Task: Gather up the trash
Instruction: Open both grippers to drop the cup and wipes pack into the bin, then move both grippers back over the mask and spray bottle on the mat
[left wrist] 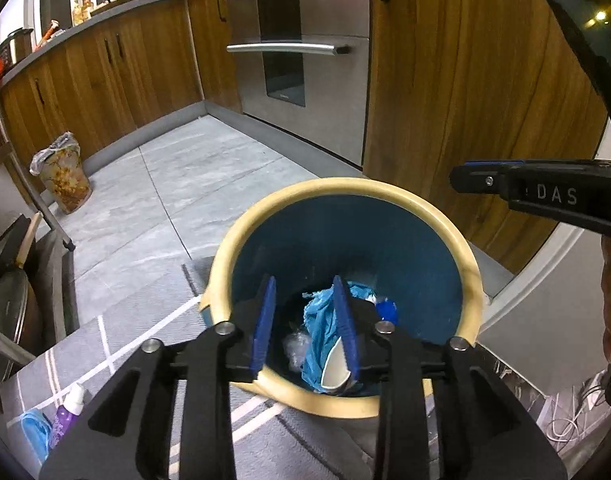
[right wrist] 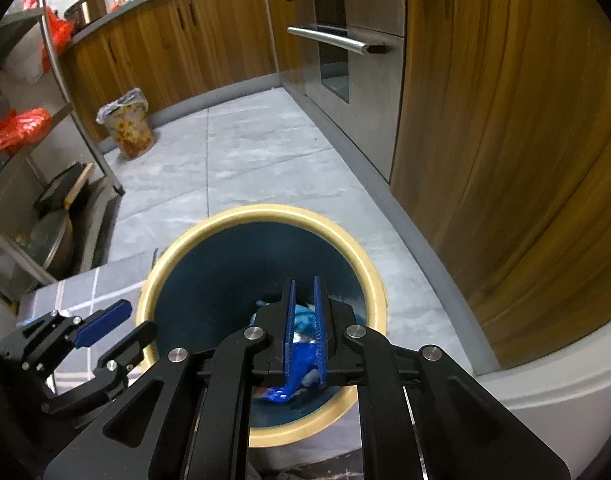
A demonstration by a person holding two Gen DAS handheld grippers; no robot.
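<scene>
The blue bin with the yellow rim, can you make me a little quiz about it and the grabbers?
1. True or false: the left gripper is open above the blue bin.
2. What is the right gripper pinching over the bin? A) a glossy blue wrapper B) a red bag C) a spoon
3. Fill in: the big crumpled piece already lying in the bin is a light blue plastic ____.

Key: 1 true. 2 A, the blue wrapper sits between its nearly closed pads. 3 bag.
</scene>
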